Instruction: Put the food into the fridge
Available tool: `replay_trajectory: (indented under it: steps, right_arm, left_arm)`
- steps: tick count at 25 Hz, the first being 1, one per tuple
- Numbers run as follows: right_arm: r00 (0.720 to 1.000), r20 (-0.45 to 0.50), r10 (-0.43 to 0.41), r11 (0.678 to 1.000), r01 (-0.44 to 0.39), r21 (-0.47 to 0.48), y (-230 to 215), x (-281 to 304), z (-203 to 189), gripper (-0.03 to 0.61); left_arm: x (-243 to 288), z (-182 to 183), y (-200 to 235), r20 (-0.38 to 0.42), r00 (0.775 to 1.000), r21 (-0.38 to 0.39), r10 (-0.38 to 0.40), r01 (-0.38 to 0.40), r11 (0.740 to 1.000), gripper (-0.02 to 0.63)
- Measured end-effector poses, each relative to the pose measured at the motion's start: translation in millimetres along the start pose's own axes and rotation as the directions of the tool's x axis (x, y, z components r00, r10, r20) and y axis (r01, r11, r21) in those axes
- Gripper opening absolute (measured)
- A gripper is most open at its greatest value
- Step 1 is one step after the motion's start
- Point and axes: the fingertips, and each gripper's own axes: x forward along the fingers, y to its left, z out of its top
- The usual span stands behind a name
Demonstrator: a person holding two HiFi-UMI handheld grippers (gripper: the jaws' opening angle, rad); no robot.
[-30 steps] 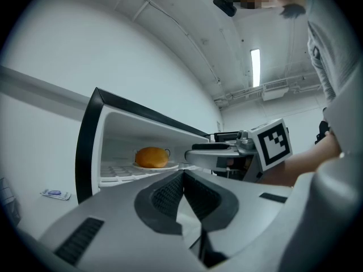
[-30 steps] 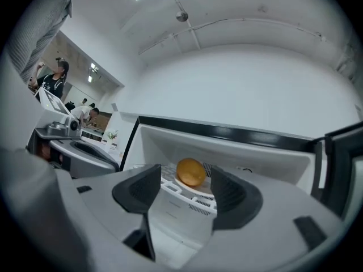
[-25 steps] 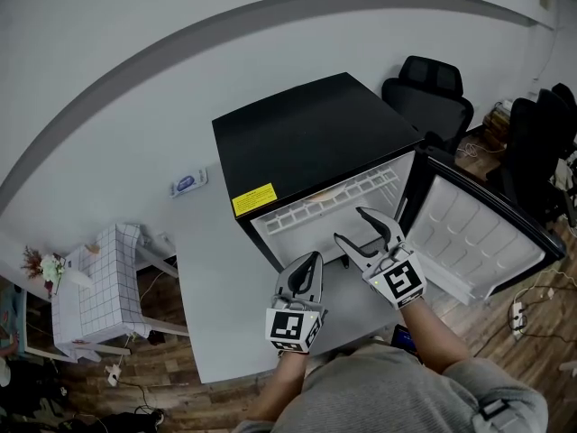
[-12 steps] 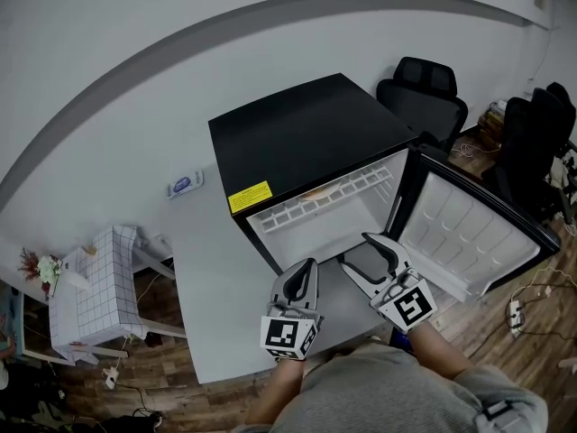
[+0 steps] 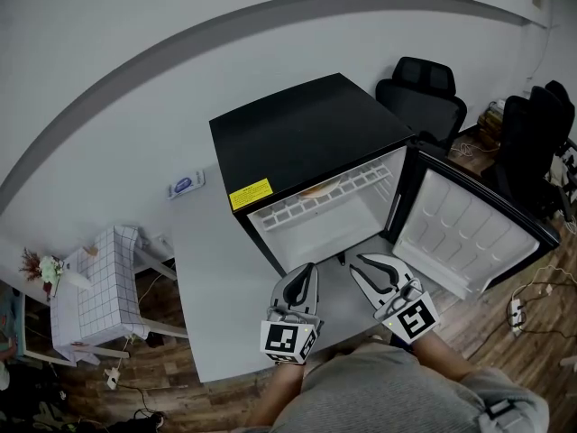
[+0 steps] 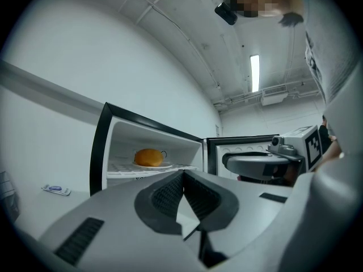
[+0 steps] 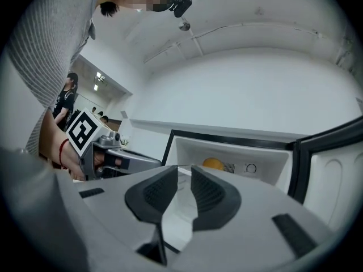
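We backed the right gripper (image 5: 361, 262) out of the fridge (image 5: 297, 133), jaws just narrowed, slightly apart, empty; left gripper (image 5: 308, 269) pressed together. Bun (image 6: 148, 157) inside; door (image 5: 469, 233) next.

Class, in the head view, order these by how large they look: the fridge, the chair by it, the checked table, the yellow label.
1. fridge
2. checked table and chair: about alike; the chair is partly hidden by the fridge, so unranked
3. yellow label
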Motion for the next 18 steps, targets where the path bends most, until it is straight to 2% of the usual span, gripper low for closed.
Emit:
replay_trajectory:
  steps: [2, 4, 12, 18]
  right_arm:
    - [1.000, 0.007, -0.009, 1.000, 0.009, -0.007, 1.5, -2.3, 2.6, 0.038]
    - [1.000, -0.020, -0.006, 1.000, 0.006, -0.011, 4.4, -5.8, -0.9, 0.014]
    - [0.997, -0.077, 0.013, 1.000, -0.011, 0.019, 14.0, -17.6, -9.4, 0.012]
    - [0.998, -0.070, 0.006, 1.000, -0.004, 0.022, 13.3, -21.7, -6.7, 0.012]
  left_arm:
    - [-2.5, 0.0, -1.4, 0.000, 1.000, -0.001, -0.001, 0.001, 1.000, 0.011]
    - [-5.9, -0.2, -4.0, 0.000, 1.000, -0.004, -0.003, 0.003, 1.000, 0.011]
    - [-18.2, -1.9, -22.9, -0.003, 0.999, -0.025, -0.034, 0.033, 0.999, 0.011]
    - [-20.4, -4.8, -28.1, -0.011, 0.999, -0.030, -0.038, 0.038, 0.999, 0.011]
